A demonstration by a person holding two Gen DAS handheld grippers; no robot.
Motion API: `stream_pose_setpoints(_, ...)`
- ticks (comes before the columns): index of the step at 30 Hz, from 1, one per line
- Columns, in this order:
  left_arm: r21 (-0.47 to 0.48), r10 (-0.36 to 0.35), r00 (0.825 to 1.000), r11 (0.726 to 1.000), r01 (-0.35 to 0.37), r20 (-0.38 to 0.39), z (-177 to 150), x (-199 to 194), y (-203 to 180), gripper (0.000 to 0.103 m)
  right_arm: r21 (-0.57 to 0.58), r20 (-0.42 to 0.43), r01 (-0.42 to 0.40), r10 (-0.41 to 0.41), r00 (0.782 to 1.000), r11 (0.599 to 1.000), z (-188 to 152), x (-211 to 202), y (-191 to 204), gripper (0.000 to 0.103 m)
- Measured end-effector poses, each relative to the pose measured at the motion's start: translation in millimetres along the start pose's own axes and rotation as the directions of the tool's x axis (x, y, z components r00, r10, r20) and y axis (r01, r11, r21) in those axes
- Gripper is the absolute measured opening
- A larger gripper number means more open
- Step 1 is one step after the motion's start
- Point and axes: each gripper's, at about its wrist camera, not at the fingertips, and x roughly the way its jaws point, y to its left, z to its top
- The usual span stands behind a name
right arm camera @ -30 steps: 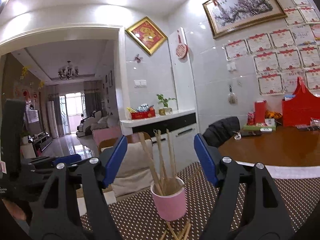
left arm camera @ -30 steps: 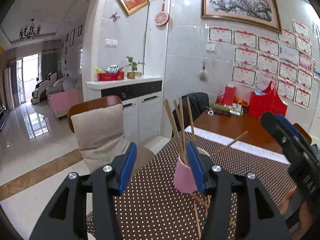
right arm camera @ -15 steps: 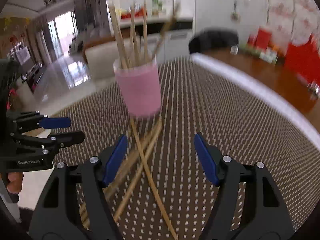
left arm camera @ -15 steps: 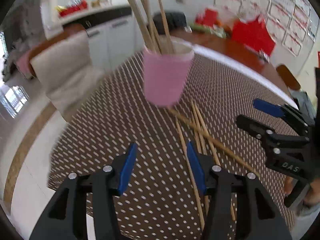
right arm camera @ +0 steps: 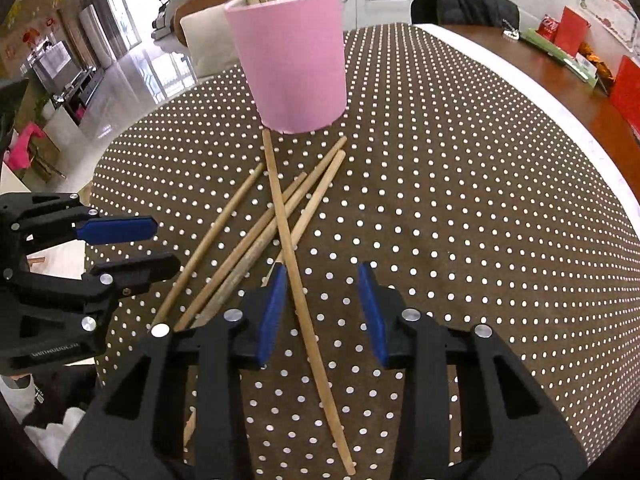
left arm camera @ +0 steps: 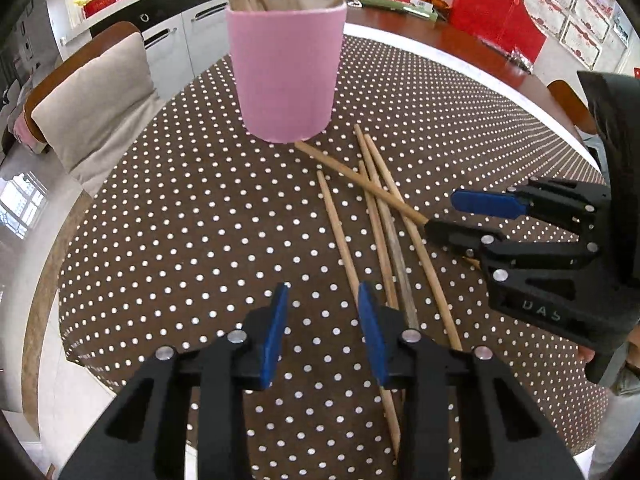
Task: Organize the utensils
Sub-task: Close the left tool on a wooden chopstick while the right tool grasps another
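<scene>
A pink cup [left arm camera: 286,76] [right arm camera: 296,64] with several chopsticks standing in it sits on the brown dotted tablecloth [left arm camera: 180,220]. Several loose wooden chopsticks [left arm camera: 376,216] [right arm camera: 256,236] lie crossed in front of it. My left gripper [left arm camera: 322,300] [right arm camera: 164,243] points down at the cloth, jaws closing. Only cloth shows between them, and one chopstick runs under its right finger. My right gripper [right arm camera: 322,280] [left arm camera: 440,214] also closes. The longest chopstick [right arm camera: 298,292] lies between its jaws, nearer the left pad, and neither pad presses on it.
A chair with a beige cushion [left arm camera: 92,108] stands past the table's left edge. Red bags [left arm camera: 500,28] and small items sit on the bare wooden part of the table [right arm camera: 560,76] beyond the cloth's white border. A black jacket hangs on a far chair [right arm camera: 464,4].
Both grippers have tipped downward and sunk toward the table, so the cup and loose chopsticks now fill the views. Both pairs of jaws stand narrower than before.
</scene>
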Motion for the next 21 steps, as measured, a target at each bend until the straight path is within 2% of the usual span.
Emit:
stream_pose_setpoints(5,0.02,0.014,1.0,1.0,-0.014,-0.013,4.0,8.9,-9.6,0.035,-0.017,-0.029,0.0,0.0,1.0,1.0,5.2,6.6,1.1,0.037)
stream_pose_setpoints(6,0.023,0.028,1.0,0.999,-0.028,-0.013,5.1,8.0,-10.6,0.025,-0.018,-0.035,0.001,-0.002,0.999,1.0,6.8,7.4,1.0,0.037)
stream_pose_setpoints(7,0.036,0.077,0.997,0.996,-0.076,-0.007,6.5,8.9,-11.1,0.013,-0.02,-0.043,0.003,-0.004,0.999,1.0,8.6,8.6,0.8,0.037)
stream_pose_setpoints(8,0.033,0.089,0.996,0.996,-0.088,-0.005,8.5,10.7,-10.1,0.011,-0.021,-0.048,0.003,-0.004,0.999,1.0,14.8,9.0,0.8,0.037)
stream_pose_setpoints(12,-0.007,0.05,0.999,0.999,-0.05,-0.019,17.3,11.2,2.0,0.006,-0.027,-0.081,0.009,-0.011,0.997,1.0,28.7,15.2,-2.2,0.037)
stream_pose_setpoints(15,-0.03,0.044,0.999,0.999,-0.045,-0.02,24.9,13.5,9.1,0.006,-0.018,-0.103,0.003,-0.005,0.995,1.0,41.0,20.0,-6.1,0.036)
stream_pose_setpoints(18,-0.044,0.045,0.999,0.998,-0.046,-0.016,33.8,13.7,14.9,0.006,-0.025,-0.122,0.008,-0.011,0.992,1.0,49.4,25.0,-7.9,0.032)
stream_pose_setpoints(21,-0.058,0.039,0.999,0.997,-0.04,-0.014,37.8,19.3,20.8,0.006,-0.035,-0.135,0.017,-0.021,0.991,0.999,57.2,28.6,-8.7,0.016)
